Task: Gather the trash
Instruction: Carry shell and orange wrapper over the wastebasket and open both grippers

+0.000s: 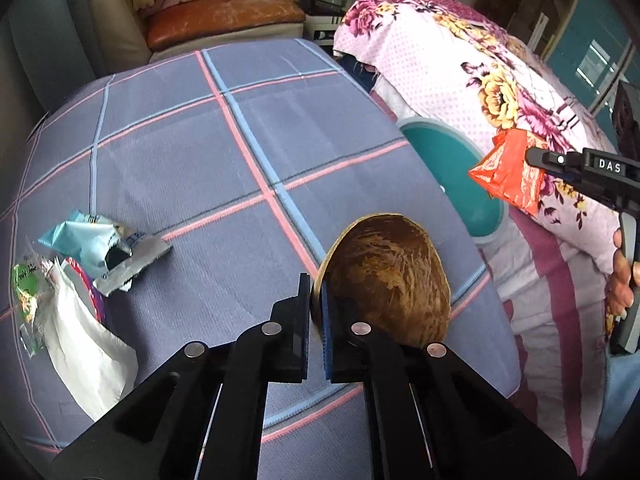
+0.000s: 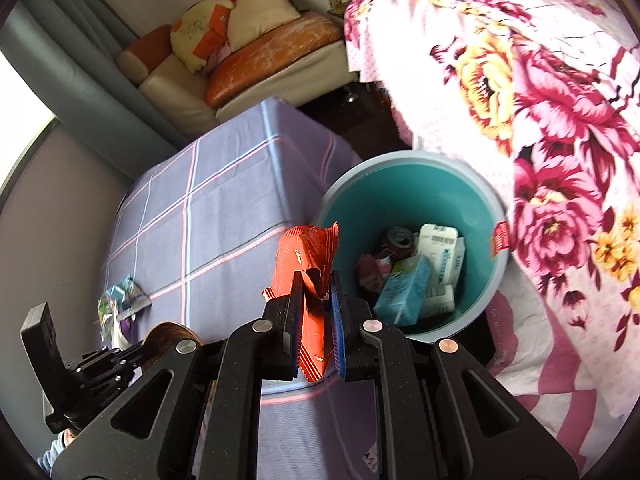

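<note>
My left gripper point(image 1: 316, 292) is shut on the rim of a brown wooden bowl point(image 1: 386, 280) above the checked table point(image 1: 240, 152). My right gripper point(image 2: 316, 284) is shut on a red-orange wrapper point(image 2: 306, 256) and holds it beside the rim of a teal trash bin point(image 2: 412, 184). The bin holds cartons and a crushed can point(image 2: 398, 240). In the left wrist view the right gripper point(image 1: 536, 158) holds the wrapper point(image 1: 510, 172) above and right of the bin point(image 1: 460, 176). Loose wrappers point(image 1: 104, 248) and a white tissue point(image 1: 88, 356) lie at the table's left edge.
A floral bedspread point(image 2: 540, 120) hangs right of the bin. A sofa with cushions point(image 2: 240, 52) stands beyond the table. The person's hand point(image 1: 622, 280) holds the right gripper's handle. The left gripper and bowl show at lower left in the right wrist view point(image 2: 168, 336).
</note>
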`<state>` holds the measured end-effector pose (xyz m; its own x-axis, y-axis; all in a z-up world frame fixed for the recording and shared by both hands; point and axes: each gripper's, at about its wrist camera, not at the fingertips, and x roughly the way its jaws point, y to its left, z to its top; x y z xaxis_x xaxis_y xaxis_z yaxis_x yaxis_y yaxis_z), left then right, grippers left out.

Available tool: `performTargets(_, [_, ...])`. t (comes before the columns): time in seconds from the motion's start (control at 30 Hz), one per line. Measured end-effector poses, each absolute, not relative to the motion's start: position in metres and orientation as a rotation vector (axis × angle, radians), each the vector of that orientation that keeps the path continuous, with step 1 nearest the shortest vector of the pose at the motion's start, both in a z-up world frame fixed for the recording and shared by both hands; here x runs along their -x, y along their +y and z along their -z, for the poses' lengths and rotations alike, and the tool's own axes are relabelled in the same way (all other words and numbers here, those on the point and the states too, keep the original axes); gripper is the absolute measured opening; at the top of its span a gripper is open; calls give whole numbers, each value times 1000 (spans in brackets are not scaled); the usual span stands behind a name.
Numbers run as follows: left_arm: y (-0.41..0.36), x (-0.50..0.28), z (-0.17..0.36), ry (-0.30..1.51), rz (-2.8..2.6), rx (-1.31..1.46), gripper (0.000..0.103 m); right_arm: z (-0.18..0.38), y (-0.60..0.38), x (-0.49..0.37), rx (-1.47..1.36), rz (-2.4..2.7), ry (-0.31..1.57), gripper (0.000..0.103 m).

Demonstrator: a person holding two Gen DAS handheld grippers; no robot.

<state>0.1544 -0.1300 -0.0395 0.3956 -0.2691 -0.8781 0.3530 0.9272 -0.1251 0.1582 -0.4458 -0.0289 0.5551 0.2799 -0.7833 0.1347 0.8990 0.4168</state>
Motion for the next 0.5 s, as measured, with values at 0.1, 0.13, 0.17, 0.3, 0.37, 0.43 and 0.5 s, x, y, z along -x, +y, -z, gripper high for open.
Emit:
performTargets(0.1, [-148, -171, 31, 1078, 416, -80, 5, 29, -462, -161, -474, -56, 976, 12])
performTargets(0.13, [-156, -175, 28, 1067, 424, -87, 5, 29, -468, -162, -480, -44, 972, 12])
performTargets(0.17, [-165, -180, 25, 1055, 436, -93, 5, 29, -473, -162, -487, -30, 969, 12])
performTargets(0.3, [-211, -200, 15, 1011, 504, -128, 5, 28, -491, -162, -498, 21, 956, 12])
performTargets(0.37, [-237, -210, 15, 1001, 540, -149, 5, 26, -499, -162, -491, 52, 950, 12])
performTargets(0.43, [-256, -217, 18, 1000, 566, -163, 5, 25, -506, -162, -485, 77, 950, 12])
performTargets(0.5, [-272, -223, 25, 1012, 586, -167, 6, 25, -512, -163, -478, 93, 956, 12])
